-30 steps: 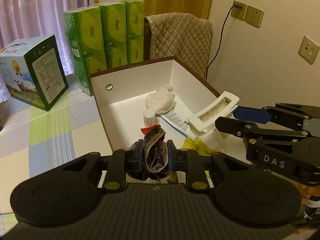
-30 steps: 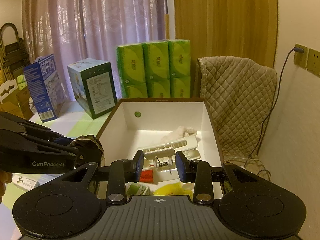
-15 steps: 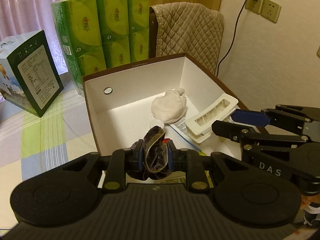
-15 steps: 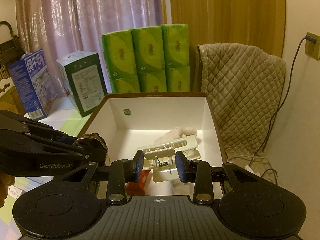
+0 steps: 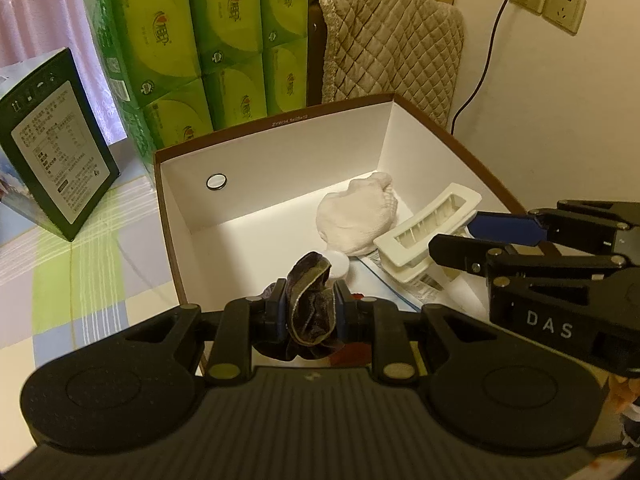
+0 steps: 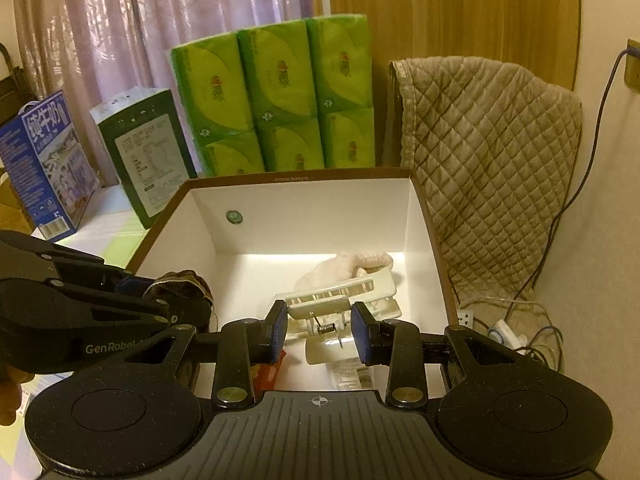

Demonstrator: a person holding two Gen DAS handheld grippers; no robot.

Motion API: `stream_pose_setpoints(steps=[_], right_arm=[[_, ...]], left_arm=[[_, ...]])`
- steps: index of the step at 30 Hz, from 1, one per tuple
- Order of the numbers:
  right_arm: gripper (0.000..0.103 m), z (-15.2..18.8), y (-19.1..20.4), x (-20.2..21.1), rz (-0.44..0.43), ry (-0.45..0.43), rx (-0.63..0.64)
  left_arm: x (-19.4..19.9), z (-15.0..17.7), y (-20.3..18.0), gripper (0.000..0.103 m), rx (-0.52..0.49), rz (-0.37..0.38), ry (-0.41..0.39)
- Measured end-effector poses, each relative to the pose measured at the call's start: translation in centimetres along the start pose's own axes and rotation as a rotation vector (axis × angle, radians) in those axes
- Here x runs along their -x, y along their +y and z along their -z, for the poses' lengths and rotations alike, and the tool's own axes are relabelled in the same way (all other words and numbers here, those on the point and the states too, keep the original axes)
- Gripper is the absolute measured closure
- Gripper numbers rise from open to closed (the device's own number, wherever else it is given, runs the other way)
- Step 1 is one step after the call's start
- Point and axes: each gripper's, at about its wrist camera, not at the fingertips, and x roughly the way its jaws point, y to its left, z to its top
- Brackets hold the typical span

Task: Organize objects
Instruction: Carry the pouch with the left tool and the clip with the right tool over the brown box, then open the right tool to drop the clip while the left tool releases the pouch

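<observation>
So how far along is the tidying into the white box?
Done: a cream cloth and a small tube lie in the white box. In hand: the left tool grips a dark sock, the right tool a white clip, both over it. Left: release both.

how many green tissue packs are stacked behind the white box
6 show in the right wrist view: the green tissue packs stand in two rows of three behind the white box, three on top and three below. More may be hidden behind them.
</observation>
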Motion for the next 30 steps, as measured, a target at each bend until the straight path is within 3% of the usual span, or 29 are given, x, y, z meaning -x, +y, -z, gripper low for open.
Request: stream_pose_setpoints(steps=[17, 21, 27, 29, 30], right_arm=[[0.071, -1.1, -1.0, -3.3, 0.042, 0.055, -0.013], [0.059, -1.1, -0.9, -3.3, 0.051, 0.052, -0.012], [0.052, -1.2, -0.8, -3.1, 0.056, 0.047, -0.014], [0.049, -1.1, -0.7, -2.9, 0.06, 0.046, -0.014], [0.046, -1.1, -0.7, -2.8, 0.063, 0.045, -0.016]], left_arm=[[-2.3, -1.1, 0.3, 0.084, -0.017, -0.009, 0.029], [-2.4, -1.1, 0.4, 0.084, -0.016, -0.012, 0.033], [-2.5, -1.1, 0.5, 0.083, -0.013, -0.021, 0.035], [-2.4, -1.1, 0.5, 0.079, -0.013, -0.022, 0.03], [-2.3, -1.1, 0.6, 0.072, -0.008, -0.021, 0.027]])
